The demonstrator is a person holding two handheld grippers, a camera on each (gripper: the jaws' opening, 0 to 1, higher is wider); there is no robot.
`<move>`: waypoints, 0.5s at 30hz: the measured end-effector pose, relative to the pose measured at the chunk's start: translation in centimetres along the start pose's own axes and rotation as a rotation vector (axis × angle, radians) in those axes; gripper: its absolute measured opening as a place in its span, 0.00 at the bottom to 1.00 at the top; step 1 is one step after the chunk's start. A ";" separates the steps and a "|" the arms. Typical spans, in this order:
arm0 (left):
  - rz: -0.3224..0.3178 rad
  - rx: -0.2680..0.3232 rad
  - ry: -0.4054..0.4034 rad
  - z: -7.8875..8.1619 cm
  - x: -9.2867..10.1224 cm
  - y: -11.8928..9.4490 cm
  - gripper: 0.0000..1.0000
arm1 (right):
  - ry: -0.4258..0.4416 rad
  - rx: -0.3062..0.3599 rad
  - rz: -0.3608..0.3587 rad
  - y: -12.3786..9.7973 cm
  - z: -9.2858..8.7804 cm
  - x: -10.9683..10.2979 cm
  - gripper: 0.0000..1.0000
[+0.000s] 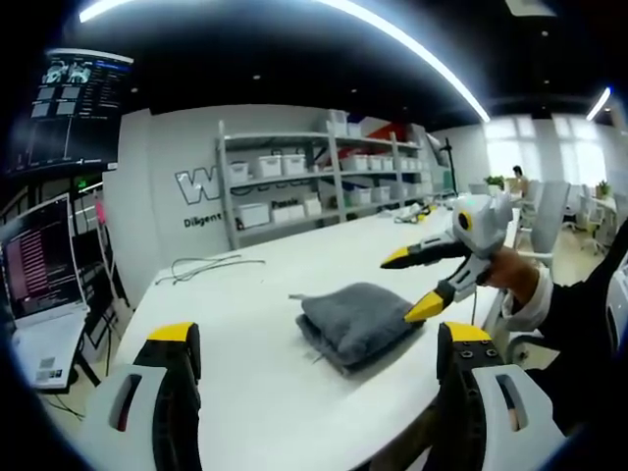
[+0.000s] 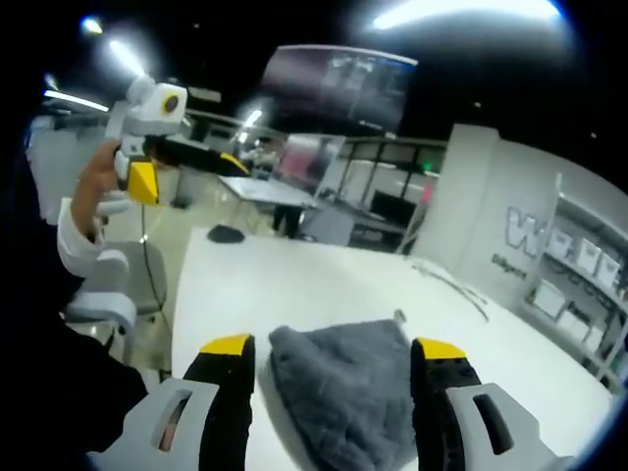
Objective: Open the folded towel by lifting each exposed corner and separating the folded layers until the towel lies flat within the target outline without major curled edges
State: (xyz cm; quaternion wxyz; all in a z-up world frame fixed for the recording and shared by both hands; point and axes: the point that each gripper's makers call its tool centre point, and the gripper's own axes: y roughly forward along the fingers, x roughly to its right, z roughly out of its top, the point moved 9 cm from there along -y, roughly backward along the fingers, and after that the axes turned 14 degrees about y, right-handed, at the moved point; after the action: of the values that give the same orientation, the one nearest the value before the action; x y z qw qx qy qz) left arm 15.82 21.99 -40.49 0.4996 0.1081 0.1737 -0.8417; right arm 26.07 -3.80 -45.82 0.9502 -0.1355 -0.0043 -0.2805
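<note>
A grey folded towel (image 1: 355,322) (image 2: 345,392) lies on the white table (image 1: 235,314) near its right edge. My left gripper (image 1: 319,339) is held back from the towel and above the table, jaws wide apart and empty. From the right, my right gripper (image 1: 412,285) comes in with its yellow-tipped jaws apart, the lower tip at the towel's right edge. In the right gripper view, my right gripper (image 2: 334,348) is open with the towel lying between and beyond its jaws. My left gripper (image 2: 186,169) is raised at upper left in a person's hand, open.
Metal shelves with white bins (image 1: 314,177) stand behind the table. A loose cable (image 1: 208,265) lies on the far tabletop, and a laptop (image 1: 39,270) sits to the left. A small dark object (image 2: 226,234) rests at the table's far corner, beside a chair (image 2: 108,289).
</note>
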 end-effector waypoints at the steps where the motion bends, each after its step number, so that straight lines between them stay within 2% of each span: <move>1: 0.001 0.000 -0.001 0.0 0.0 0.0 0.99 | -0.009 0.000 -0.001 0.0 0.0 0.0 0.62; 9: -0.001 0.000 -0.002 0.0 0.0 -0.1 0.99 | -0.047 -0.017 -0.005 0.5 -0.4 -0.4 0.55; 15: -0.001 -0.001 0.000 0.0 0.1 0.0 0.99 | -0.052 -0.014 0.003 0.4 -0.5 -0.9 0.54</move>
State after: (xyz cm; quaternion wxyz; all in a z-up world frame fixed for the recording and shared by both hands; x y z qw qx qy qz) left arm 15.75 21.95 -40.51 0.4994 0.1080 0.1743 -0.8418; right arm 25.50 -3.16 -46.51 0.9493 -0.1493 -0.0268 -0.2755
